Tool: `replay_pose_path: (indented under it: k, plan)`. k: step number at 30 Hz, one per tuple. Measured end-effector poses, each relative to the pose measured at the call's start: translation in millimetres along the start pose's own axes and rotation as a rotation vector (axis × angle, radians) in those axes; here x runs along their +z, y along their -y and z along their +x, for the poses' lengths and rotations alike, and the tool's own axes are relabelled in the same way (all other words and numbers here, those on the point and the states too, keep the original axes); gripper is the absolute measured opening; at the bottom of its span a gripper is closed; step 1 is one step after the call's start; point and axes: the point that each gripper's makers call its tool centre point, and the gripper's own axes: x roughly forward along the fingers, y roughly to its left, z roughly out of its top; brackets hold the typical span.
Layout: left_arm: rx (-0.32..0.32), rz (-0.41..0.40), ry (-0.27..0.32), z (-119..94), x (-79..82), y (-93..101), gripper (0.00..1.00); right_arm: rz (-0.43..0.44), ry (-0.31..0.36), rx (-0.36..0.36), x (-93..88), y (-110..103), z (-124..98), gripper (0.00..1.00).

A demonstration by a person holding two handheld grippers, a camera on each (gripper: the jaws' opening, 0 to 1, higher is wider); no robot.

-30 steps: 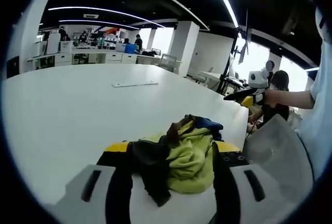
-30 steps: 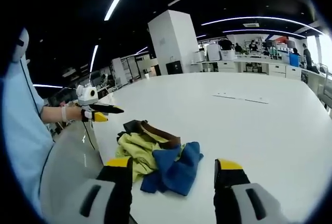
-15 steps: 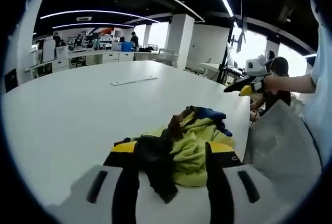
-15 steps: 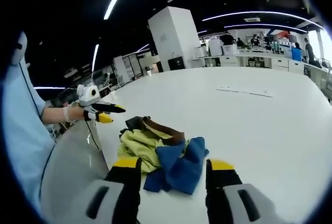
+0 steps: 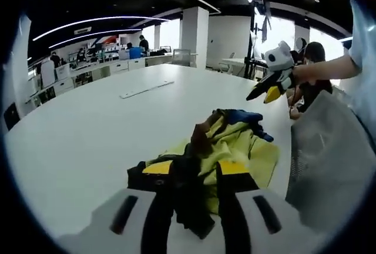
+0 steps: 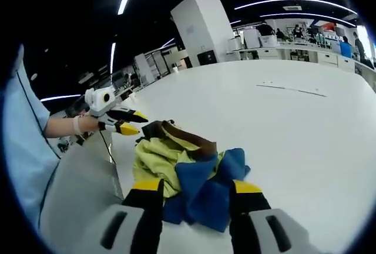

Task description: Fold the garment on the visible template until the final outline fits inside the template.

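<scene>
White worktop (image 5: 76,124) in open office. Crumpled garment (image 5: 229,142), yellow-green, blue, dark and brown, lies near its edge. Left tongs (image 5: 192,174) apart, dark fold between the jaws at 6 o'clock. Right tongs (image 6: 194,188) apart, blue fold between them.

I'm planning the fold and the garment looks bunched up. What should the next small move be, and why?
Probably close each gripper on the cloth between its jaws and draw the two apart to spread it. The garment lies in a crumpled heap on the white table; the left gripper straddles its dark edge and the right gripper straddles the blue part, both jaws seemingly a little apart. No fold can start until it lies flat.
</scene>
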Motion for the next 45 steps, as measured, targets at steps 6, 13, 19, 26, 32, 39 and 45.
replay_pose_path:
  k: [6,13,19,26,32,39,45]
  plan:
    - [-0.002,0.057,-0.062,5,-13.1,-3.9,0.18,0.008,-0.045,0.007,-9.3,7,13,0.36]
    - [-0.008,0.071,-0.102,9,-21.9,-5.6,0.16,0.126,-0.065,0.041,-19.1,6,30,0.24]
    - [-0.004,0.081,-0.124,11,-26.7,-7.9,0.15,0.224,-0.052,0.075,-20.1,4,34,0.07]
    - [0.003,0.089,-0.144,12,-35.4,-7.5,0.14,0.271,-0.027,0.078,-17.7,5,31,0.0]
    - [0.015,0.195,-0.194,13,-42.2,-5.8,0.09,0.258,-0.013,0.065,-14.3,4,27,0.0]
    - [0.029,0.203,-0.194,12,-38.9,-6.0,0.0,0.225,-0.011,0.031,-11.6,8,23,0.0]
    - [0.046,0.041,-0.14,4,-21.9,-8.7,0.0,0.14,0.002,-0.042,-1.1,17,12,0.0]
